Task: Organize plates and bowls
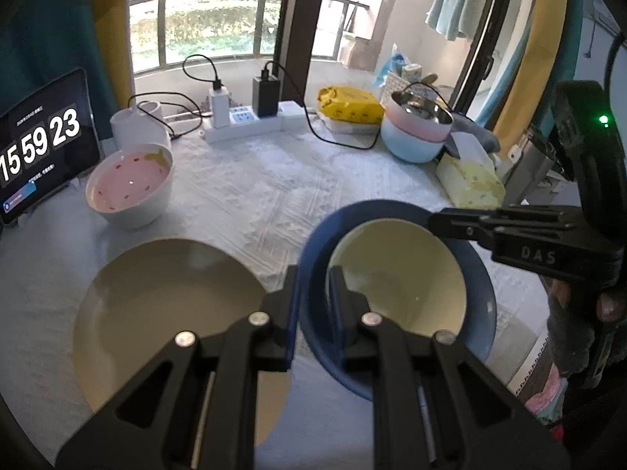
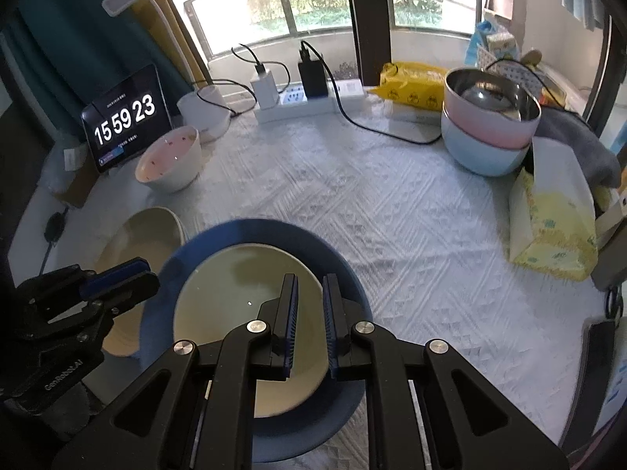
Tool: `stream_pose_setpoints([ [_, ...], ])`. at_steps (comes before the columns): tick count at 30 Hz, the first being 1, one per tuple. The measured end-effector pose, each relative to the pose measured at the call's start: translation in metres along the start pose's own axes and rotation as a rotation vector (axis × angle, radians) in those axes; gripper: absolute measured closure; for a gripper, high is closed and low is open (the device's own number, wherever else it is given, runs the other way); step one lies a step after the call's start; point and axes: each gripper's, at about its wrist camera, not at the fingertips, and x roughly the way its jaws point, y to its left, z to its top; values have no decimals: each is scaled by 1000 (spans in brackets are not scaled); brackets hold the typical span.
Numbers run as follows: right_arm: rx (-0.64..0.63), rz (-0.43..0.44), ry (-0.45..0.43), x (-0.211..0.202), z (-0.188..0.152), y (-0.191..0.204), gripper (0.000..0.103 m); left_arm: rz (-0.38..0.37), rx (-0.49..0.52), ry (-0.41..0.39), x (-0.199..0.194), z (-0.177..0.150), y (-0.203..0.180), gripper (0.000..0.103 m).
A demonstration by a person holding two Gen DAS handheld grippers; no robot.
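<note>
Left tool (image 1: 313, 286) pinches the blue bowl's (image 1: 313, 243) near rim; a cream bowl (image 1: 395, 270) sits nested inside on the bench (image 1: 254, 188). Only the right wrist view shows the right tool (image 2: 309, 297) over the cream bowl's rim, fingers slightly parted, grip unclear. Cream plate (image 1: 156, 305) sits just left.

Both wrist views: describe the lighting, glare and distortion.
Left wrist view: daylight through the window blows out the panes; the fisheye bends the railing, corners go black, and the nearby left tool looks soft. Right wrist view: same backlight, a small glint inside the cream bowl, the clock tablet stays readable, table edges curve.
</note>
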Motion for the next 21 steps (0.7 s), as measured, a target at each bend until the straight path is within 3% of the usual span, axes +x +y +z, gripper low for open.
stream_pose_setpoints([
  [21,-83,30,-3,9,27,59,88,47,-78,-79,-22,8,53,81],
])
